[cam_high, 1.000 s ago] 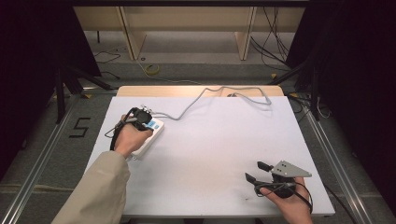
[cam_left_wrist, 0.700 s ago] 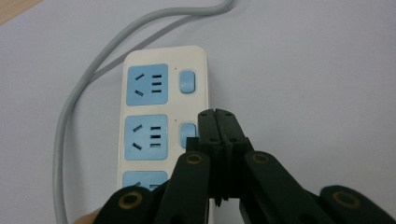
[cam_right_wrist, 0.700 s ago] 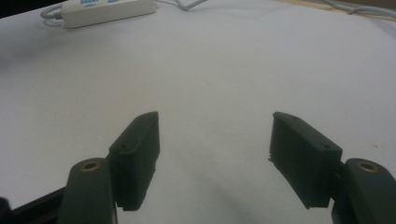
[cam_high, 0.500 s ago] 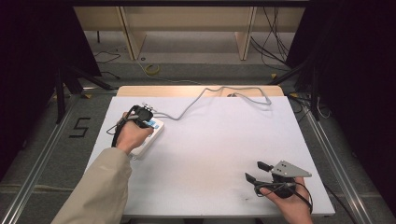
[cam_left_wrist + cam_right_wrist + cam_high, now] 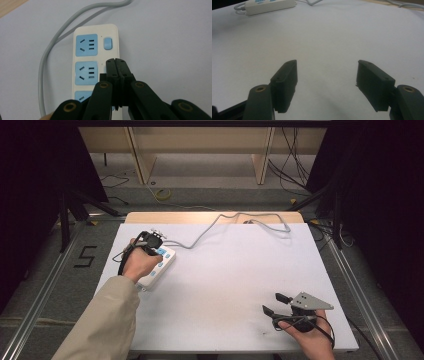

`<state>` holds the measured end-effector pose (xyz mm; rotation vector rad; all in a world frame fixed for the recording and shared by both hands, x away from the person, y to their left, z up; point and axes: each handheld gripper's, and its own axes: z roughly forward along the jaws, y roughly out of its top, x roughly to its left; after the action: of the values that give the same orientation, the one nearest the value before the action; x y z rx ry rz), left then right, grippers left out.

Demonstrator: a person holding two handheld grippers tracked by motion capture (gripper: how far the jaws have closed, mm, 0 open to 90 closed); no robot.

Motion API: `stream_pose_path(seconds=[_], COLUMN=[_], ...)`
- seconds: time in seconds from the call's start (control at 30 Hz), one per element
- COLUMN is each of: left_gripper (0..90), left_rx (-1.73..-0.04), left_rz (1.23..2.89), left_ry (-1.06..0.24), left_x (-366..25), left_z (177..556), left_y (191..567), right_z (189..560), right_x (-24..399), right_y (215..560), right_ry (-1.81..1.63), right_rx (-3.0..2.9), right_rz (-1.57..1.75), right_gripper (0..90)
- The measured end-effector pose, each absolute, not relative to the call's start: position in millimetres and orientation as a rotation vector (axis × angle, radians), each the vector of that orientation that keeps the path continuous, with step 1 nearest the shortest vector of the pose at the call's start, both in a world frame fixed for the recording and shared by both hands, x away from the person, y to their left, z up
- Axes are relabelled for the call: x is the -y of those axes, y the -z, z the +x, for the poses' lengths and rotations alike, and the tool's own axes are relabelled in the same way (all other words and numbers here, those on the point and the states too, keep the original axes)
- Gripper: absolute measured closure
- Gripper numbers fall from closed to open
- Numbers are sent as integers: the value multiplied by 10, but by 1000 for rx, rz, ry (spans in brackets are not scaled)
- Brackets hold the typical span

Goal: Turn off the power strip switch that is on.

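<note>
A white power strip [image 5: 159, 266] with blue sockets lies at the table's left, its grey cord [image 5: 215, 222] running off to the back edge. My left gripper [image 5: 153, 240] hovers over the strip. In the left gripper view that gripper [image 5: 116, 60] is shut with nothing between its jaws, and its tip sits over the strip [image 5: 96, 57] beside the second socket, just below the blue switch [image 5: 107, 43]. My right gripper [image 5: 275, 303] rests near the front right corner of the table. Seen in the right gripper view, it [image 5: 326, 83] stands open over bare table.
The white table top [image 5: 240, 270] has a wooden strip [image 5: 210, 217] along its back edge. Cables lie on the floor behind. A black "5" [image 5: 85, 256] is marked on the floor to the left. The strip [image 5: 269, 5] lies far from the right gripper.
</note>
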<state>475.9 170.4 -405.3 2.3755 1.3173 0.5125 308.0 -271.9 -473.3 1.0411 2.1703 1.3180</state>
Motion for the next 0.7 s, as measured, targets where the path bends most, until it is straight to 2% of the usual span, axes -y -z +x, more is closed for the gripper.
stream_pose_path(seconds=[0.7], left_gripper=[896], left_rx=[-1346], left_rz=[2439], left_ry=[-443], left_x=[-1786], left_z=[4678], left_y=[4070], right_z=[3075], right_x=[2720], right_y=[4720], right_ry=[-1329], right_rx=[-2163], right_rz=[1043], right_gripper=[334])
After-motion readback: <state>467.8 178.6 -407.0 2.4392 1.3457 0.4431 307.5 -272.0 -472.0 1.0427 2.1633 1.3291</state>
